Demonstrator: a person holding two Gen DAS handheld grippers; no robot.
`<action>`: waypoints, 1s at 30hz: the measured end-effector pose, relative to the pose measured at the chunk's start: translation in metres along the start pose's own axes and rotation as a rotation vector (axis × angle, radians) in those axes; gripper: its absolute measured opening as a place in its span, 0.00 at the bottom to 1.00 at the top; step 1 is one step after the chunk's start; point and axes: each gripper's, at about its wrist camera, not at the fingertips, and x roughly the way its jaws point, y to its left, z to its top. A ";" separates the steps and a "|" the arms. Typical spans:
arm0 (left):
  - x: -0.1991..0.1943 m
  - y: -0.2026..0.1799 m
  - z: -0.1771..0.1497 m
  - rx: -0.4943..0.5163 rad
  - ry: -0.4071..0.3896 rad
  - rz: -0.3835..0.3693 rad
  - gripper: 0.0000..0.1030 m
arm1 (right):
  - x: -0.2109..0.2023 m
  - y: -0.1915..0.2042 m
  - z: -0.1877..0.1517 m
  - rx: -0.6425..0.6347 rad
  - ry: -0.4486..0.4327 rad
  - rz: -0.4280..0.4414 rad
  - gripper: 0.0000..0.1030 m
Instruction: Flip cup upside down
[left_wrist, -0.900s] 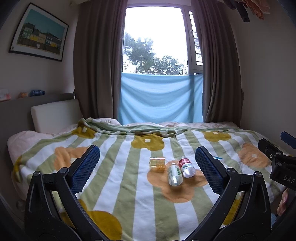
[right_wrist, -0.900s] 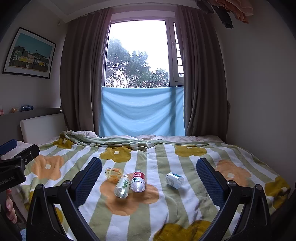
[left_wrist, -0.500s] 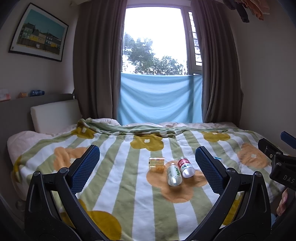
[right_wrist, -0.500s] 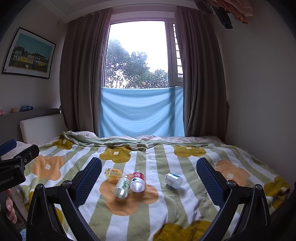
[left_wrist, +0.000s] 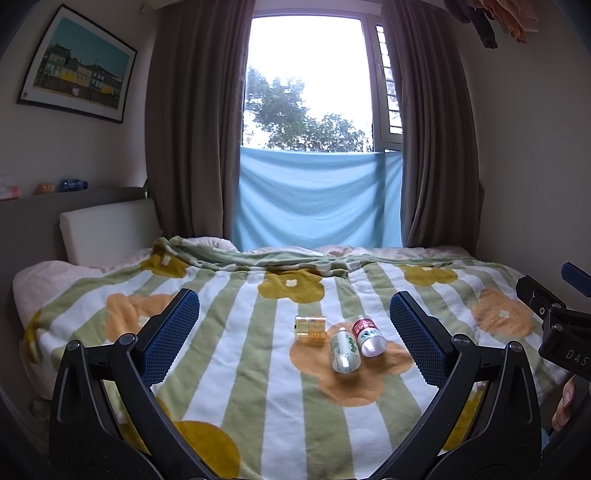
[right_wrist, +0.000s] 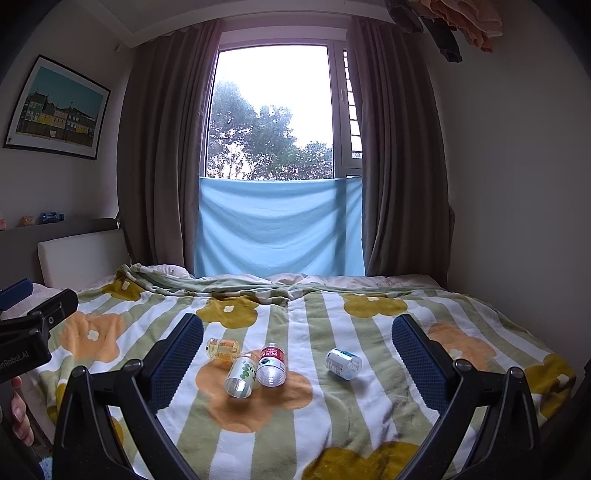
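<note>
Four clear cups cut from bottles lie on their sides on the striped flower blanket (left_wrist: 258, 369). In the left wrist view I see a yellow cup (left_wrist: 310, 326), a green-labelled cup (left_wrist: 345, 350) and a red-labelled cup (left_wrist: 369, 334) touching it. The right wrist view shows the yellow cup (right_wrist: 223, 349), the green cup (right_wrist: 242, 374), the red cup (right_wrist: 272, 365) and a blue-labelled cup (right_wrist: 343, 363) lying apart to the right. My left gripper (left_wrist: 293, 302) and right gripper (right_wrist: 297, 325) are both open and hover short of the cups, holding nothing.
The bed fills the room up to a window with brown curtains (left_wrist: 192, 147) and a blue cloth (left_wrist: 317, 199). A headboard cushion (left_wrist: 107, 232) is at the left and a bare wall (right_wrist: 517, 184) at the right. A hand (right_wrist: 18, 410) shows at the frame edge.
</note>
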 end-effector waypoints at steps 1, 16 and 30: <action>0.000 -0.001 0.001 0.000 -0.001 -0.002 1.00 | 0.000 0.001 -0.001 -0.001 -0.001 0.001 0.99; 0.000 0.001 0.000 -0.010 0.002 -0.006 1.00 | 0.000 0.002 -0.001 -0.004 0.001 0.000 0.99; 0.014 0.007 -0.013 -0.015 0.027 -0.012 1.00 | 0.011 0.005 -0.010 0.003 0.042 0.017 0.99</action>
